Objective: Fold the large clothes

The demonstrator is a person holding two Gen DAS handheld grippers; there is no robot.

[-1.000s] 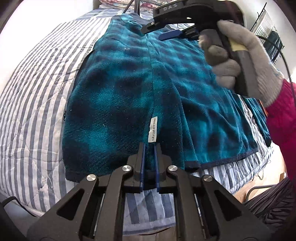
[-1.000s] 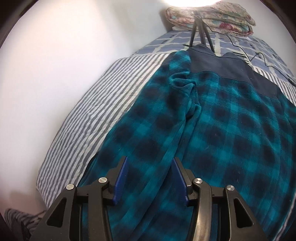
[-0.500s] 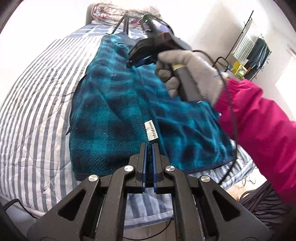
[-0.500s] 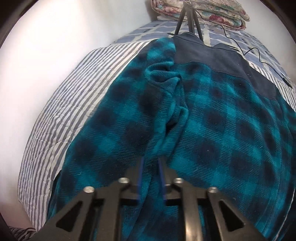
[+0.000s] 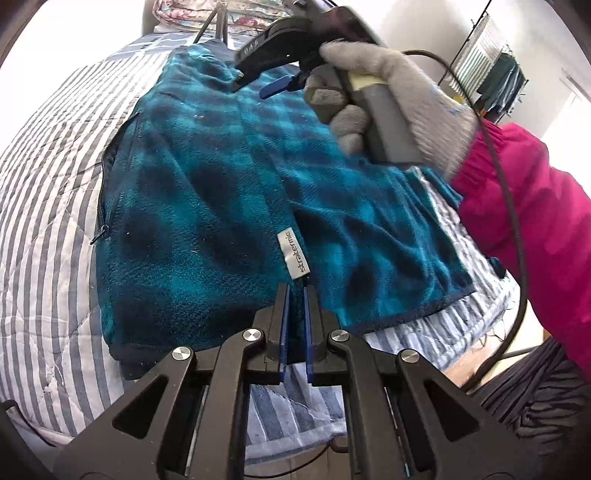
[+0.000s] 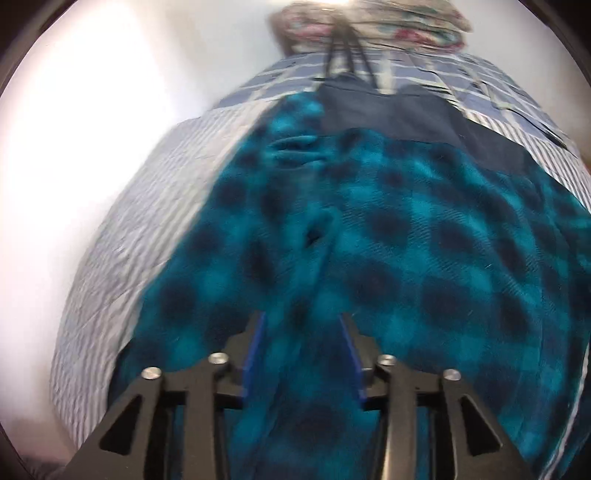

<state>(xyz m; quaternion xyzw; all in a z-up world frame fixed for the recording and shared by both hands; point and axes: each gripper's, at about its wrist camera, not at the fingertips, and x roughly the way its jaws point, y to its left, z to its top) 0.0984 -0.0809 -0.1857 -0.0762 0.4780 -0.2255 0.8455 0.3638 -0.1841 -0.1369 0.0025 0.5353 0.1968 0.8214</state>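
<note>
**Spotter:** Right, your left gripper is pinched nearly shut on the hem of the plaid fleece jacket, just below the white label. Fabric sits between the blue pads.

**Operator:** And my other one?

**Spotter:** Your right gripper is opening, jaws about halfway apart, fleece under and between them, but the pads press on nothing. In the left view your gloved hand carries it above the jacket's upper part.

**Operator:** Where does the jacket lie?

**Spotter:** Spread flat on the striped bedspread. Its long axis runs straight away from you: hem at your near edge, navy shoulder panel pointing toward the pillows at the far end. The centre seam follows that same line.

**Operator:** So which hand leads?

**Spotter:** I'd judge it turns on this: your left holds the near end, your right is nearer the collar end. Both sit along the centre line, so a lengthwise fold looks likely once the right takes a grip. That view is blurred, so I can't tell exactly which ridge of fabric it is over.
</note>
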